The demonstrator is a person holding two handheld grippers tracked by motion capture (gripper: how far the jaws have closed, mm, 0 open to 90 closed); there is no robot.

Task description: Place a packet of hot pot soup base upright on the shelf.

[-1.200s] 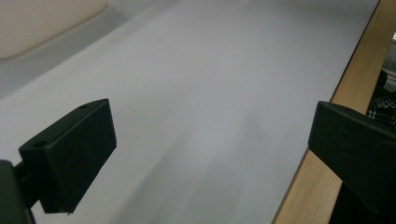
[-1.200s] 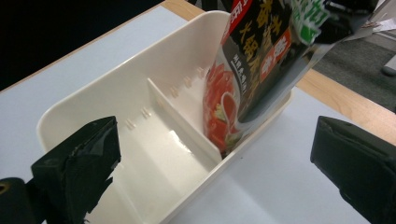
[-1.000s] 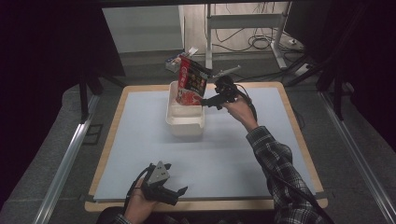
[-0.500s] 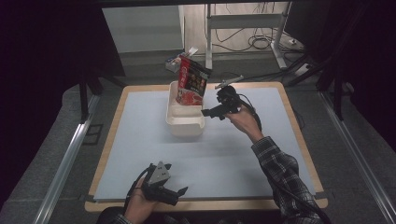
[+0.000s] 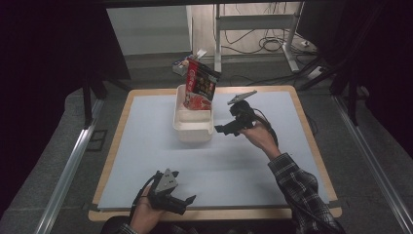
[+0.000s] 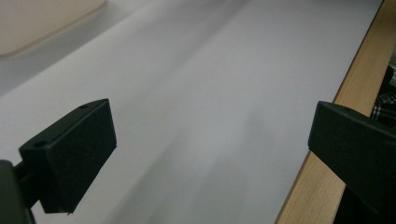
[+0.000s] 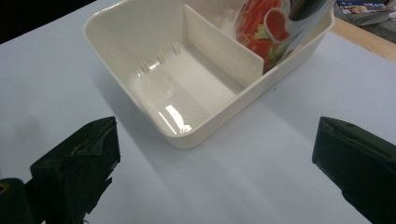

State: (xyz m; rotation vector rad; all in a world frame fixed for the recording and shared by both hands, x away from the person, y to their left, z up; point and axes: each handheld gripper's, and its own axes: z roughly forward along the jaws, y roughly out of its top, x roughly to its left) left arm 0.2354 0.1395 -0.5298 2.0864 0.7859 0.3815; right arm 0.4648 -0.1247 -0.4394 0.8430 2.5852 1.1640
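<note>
A white plastic bin (image 5: 194, 129) (image 7: 140, 42) with a divider stands at the middle back of the white mat. A red and black food pouch (image 5: 200, 87) (image 7: 268, 28) stands upright in its far compartment; the near compartment is empty. My right gripper (image 5: 223, 129) (image 7: 215, 163) hangs open just right of the bin, above the mat, with nothing between its jaws. My left gripper (image 5: 187, 201) (image 6: 210, 154) is held open low at the table's front edge, empty, over the mat.
The wooden table edge (image 6: 322, 154) (image 5: 214, 214) frames the white mat (image 5: 156, 146). Behind the table lie a small packet (image 5: 181, 64) on the floor, desk legs and cables (image 5: 272, 44). Metal rails (image 5: 68, 165) run along both sides.
My right gripper has let go of the pouch, which now stands in the bin, and has drawn back toward the front right and lower. The left gripper has stayed put.
</note>
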